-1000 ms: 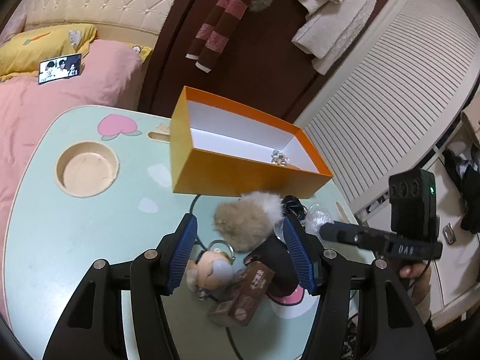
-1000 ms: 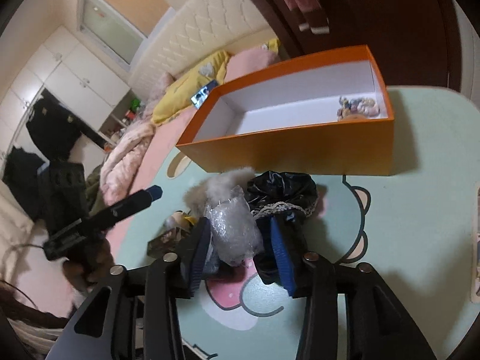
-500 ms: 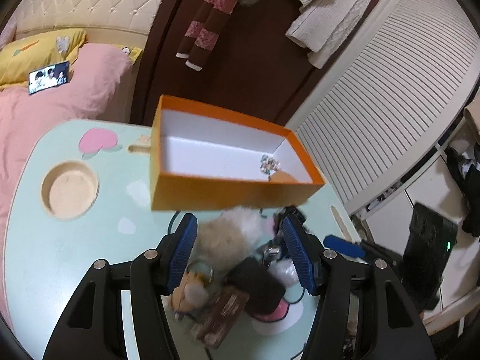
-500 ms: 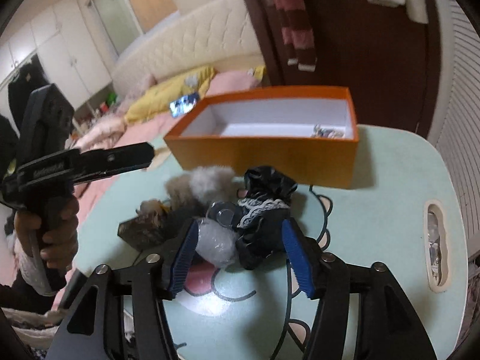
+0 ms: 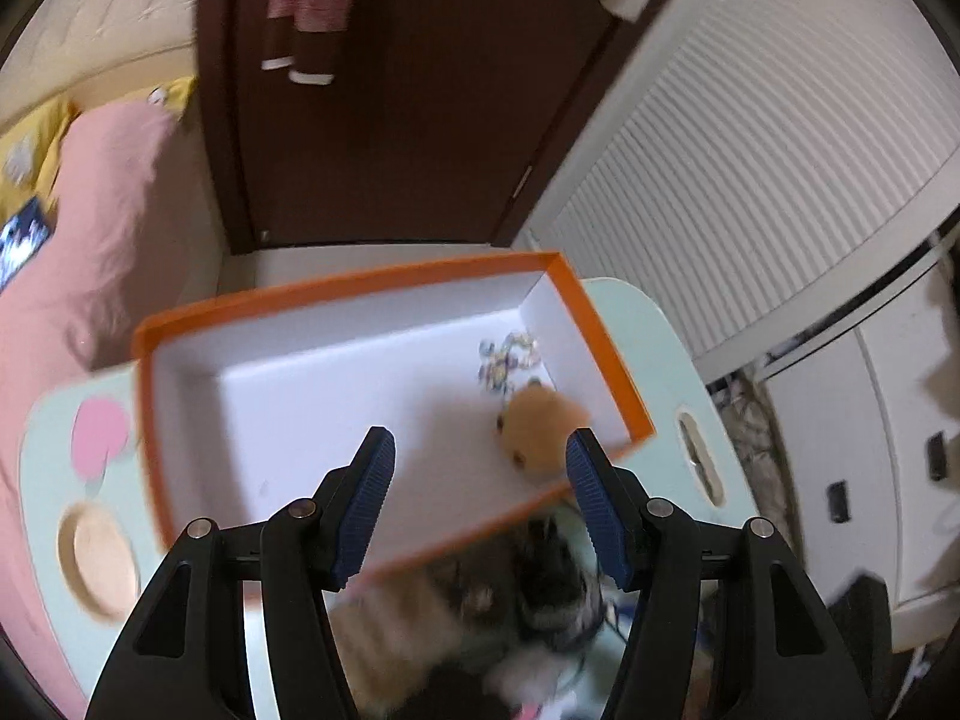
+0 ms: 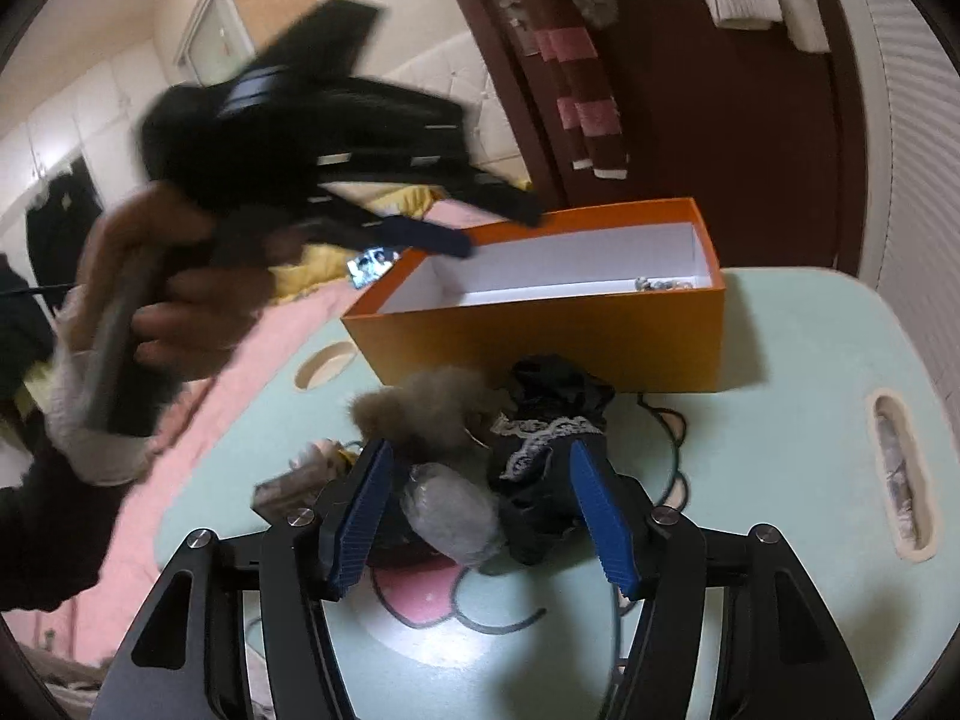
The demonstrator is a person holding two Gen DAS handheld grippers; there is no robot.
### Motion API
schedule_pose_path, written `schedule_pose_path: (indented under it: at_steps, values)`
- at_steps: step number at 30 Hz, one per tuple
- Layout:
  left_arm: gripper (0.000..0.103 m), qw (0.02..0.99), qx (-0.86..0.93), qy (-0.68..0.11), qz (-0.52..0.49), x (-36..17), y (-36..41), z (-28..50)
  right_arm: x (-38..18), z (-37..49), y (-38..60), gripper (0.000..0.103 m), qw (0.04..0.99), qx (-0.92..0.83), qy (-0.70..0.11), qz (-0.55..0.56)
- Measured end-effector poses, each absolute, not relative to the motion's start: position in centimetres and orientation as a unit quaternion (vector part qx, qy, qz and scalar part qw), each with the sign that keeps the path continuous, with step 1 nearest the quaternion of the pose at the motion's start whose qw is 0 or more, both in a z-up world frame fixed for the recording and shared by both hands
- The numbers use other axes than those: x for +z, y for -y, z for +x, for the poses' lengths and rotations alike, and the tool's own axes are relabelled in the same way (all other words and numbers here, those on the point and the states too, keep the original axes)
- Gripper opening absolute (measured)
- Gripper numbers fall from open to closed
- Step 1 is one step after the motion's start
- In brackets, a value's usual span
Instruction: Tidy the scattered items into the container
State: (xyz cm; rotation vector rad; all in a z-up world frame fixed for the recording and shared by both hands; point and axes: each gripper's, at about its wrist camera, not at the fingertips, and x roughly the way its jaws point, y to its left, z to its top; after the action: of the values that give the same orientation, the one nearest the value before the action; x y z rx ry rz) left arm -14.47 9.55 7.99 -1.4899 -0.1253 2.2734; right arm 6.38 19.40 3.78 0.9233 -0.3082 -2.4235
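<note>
The left gripper [image 5: 477, 504] has swung from the pile to above the orange box [image 5: 606, 354], jaws apart and empty. A tan plush toy [image 5: 537, 429] now lies inside by some small trinkets [image 5: 507, 357], probably just dropped, though blur hides it. The right gripper [image 6: 480, 519], jaws just opened, straddles a clear bundle [image 6: 450, 513] unclamped.

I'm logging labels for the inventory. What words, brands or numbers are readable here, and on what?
None can be read.
Small brown box beside the fluffy pompom: printing too blurred.
Orange box: plain walls, no lettering.
Phone screen on the bed: a picture, no legible text.
</note>
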Motion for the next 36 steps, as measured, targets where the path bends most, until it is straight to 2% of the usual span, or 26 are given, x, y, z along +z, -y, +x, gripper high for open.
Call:
schedule_pose_path:
  at_steps: [2,3,5,13,17,19,20,27,36]
  values:
    - [0.058,0.202,0.813,0.020,-0.546,6.8,-11.5,-16.3,3.5,6.1,-19.6,0.062,0.254,-0.896,0.116,0.344]
    - [0.051,0.201,0.811,0.008,-0.549,6.3,-12.3,-17.1,3.5,6.1,-19.7,0.062,0.255,-0.896,0.116,0.344]
    - [0.047,0.203,0.808,-0.020,-0.554,5.2,-13.9,-18.4,3.4,6.1,-20.2,0.062,0.266,-0.892,0.129,0.342]
    - [0.047,0.177,0.799,-0.097,-0.567,2.4,-17.3,-20.3,3.4,5.9,-21.8,0.062,0.277,-0.890,0.148,0.329]
    - [0.046,0.178,0.786,-0.086,-0.586,1.0,-17.5,-21.0,3.1,5.7,-22.1,0.062,0.286,-0.883,0.161,0.336]
    - [0.033,0.191,0.782,-0.074,-0.589,1.0,-17.3,-21.2,3.1,5.7,-22.4,0.062,0.287,-0.881,0.167,0.338]
    - [0.022,0.197,0.779,-0.066,-0.592,1.1,-17.2,-21.1,3.0,5.6,-22.6,0.062,0.287,-0.880,0.171,0.339]
    - [0.016,0.219,0.776,-0.025,-0.591,2.1,-15.3,-20.2,3.0,5.6,-23.6,0.062,0.282,-0.877,0.190,0.341]
    - [0.016,0.226,0.821,0.059,-0.521,8.7,-8.2,-15.8,2.9,6.2,-23.3,0.062,0.281,-0.880,0.180,0.339]
